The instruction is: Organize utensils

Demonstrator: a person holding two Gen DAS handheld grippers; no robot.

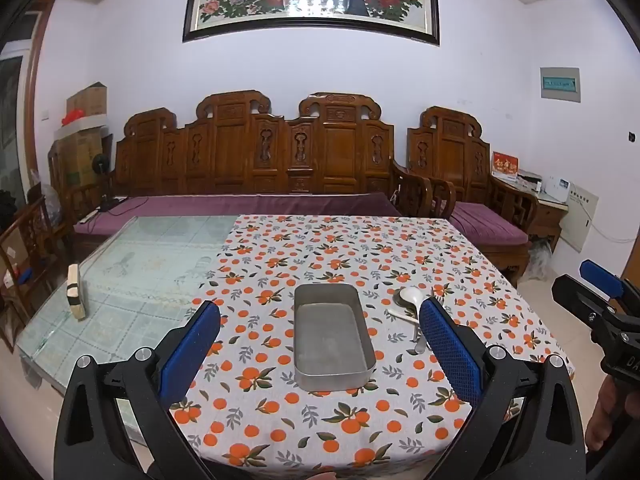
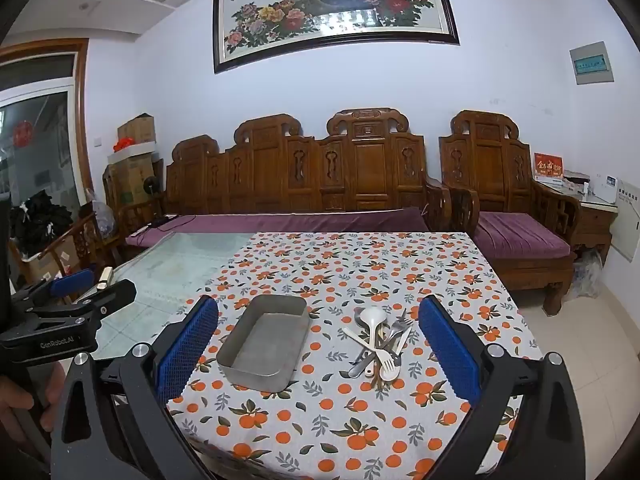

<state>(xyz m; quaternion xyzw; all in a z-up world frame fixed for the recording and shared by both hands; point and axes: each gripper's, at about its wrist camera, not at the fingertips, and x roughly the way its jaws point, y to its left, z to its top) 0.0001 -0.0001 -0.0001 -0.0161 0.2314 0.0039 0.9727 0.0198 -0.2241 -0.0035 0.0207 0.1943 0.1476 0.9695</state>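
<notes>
Both tongs gape empty; only the right view shows the whole utensil pile.

A: Left wrist cam sits at the near table edge, facing the wooden sofa on the far wall. Metal tray centred between its fingers, close.

B: Right wrist cam: same heading, offset to the right, similar height. Tray falls left of centre, utensil pile right of centre.

A: Overlap?

B: Nearly all: orange-print tablecloth, tray, sofa, peacock painting. Each cam also catches the other gripper at its frame edge: right gripper, left gripper.
</notes>
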